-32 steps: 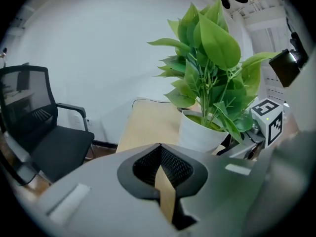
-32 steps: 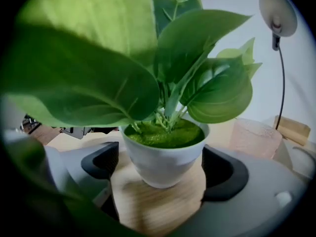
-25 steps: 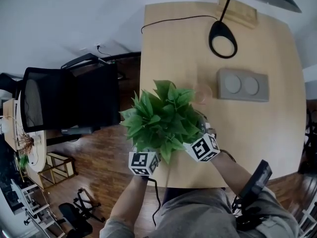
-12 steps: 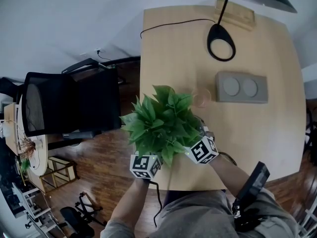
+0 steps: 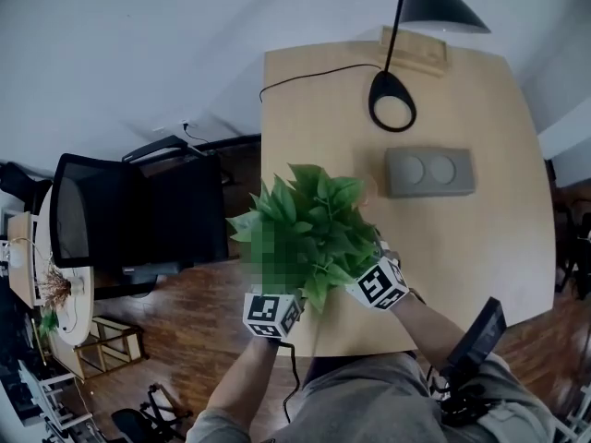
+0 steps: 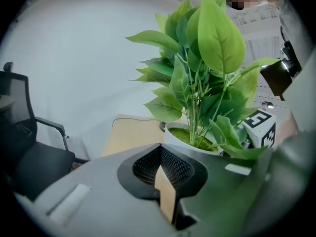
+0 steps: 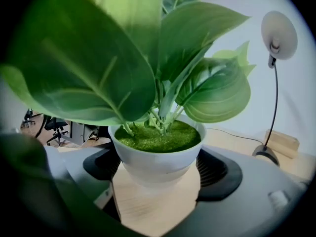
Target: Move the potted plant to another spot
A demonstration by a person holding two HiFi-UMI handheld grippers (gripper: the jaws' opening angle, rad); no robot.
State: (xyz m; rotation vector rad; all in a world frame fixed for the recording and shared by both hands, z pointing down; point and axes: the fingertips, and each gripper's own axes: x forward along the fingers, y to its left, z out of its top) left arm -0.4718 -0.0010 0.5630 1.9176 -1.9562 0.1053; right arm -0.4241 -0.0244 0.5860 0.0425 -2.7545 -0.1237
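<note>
Jaws of the right gripper (image 7: pixel 158 177) stand wide and are clamped on the white pot (image 7: pixel 157 162) of the potted plant (image 7: pixel 163 98), which appears to be held clear of the wooden desk (image 7: pixel 148 206); a desk lamp (image 7: pixel 276 38) is seen behind. At the left gripper (image 6: pixel 159 157), the jaws are closed on nothing, just beside the pot's rim; contact cannot be told. From the head view, both sets of jaws are hidden under foliage near the desk's front left edge. The pot is best kept upright, firmly squeezed, and steered clear of the lamp and a grey two-dish holder (image 5: pixel 429 172).
</note>
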